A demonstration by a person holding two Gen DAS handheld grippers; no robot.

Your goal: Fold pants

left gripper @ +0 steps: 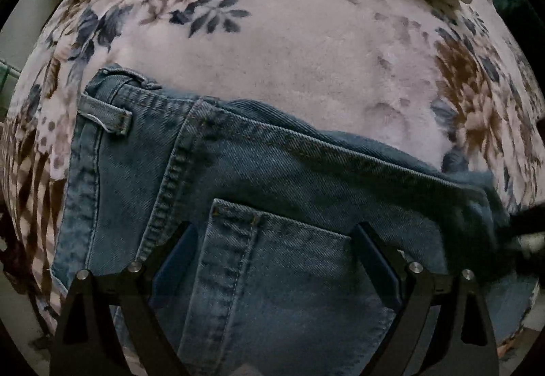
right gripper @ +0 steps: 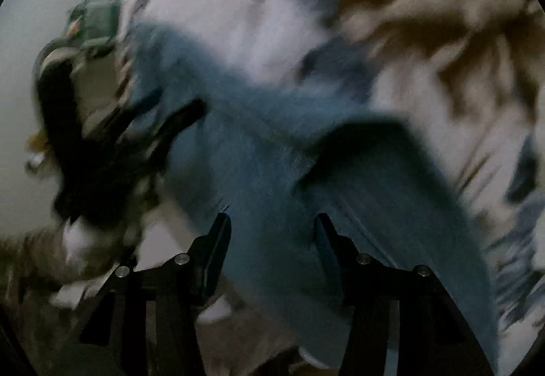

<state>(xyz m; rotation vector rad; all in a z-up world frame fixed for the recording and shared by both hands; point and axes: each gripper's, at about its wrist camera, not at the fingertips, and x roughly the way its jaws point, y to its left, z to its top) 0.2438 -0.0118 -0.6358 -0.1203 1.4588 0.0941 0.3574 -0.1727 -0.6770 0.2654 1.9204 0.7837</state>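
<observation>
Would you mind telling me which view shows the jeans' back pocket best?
The left wrist view: the back pocket appears sharp, stitching visible, between the open left gripper. The right wrist view shows only motion-blurred blue jeans; no pocket is discernible.

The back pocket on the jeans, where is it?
In the left wrist view, the back pocket sits low in the middle, between the open left gripper's fingers, on the jeans lying on the flowery blanket.

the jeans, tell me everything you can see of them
The jeans are faded blue denim with heavy stitched seams, a belt loop at the waistband and a back pocket. They lie on a floral plush blanket. The left gripper is open over the pocket. In the blurred right wrist view the right gripper is open over the cloth.
</observation>
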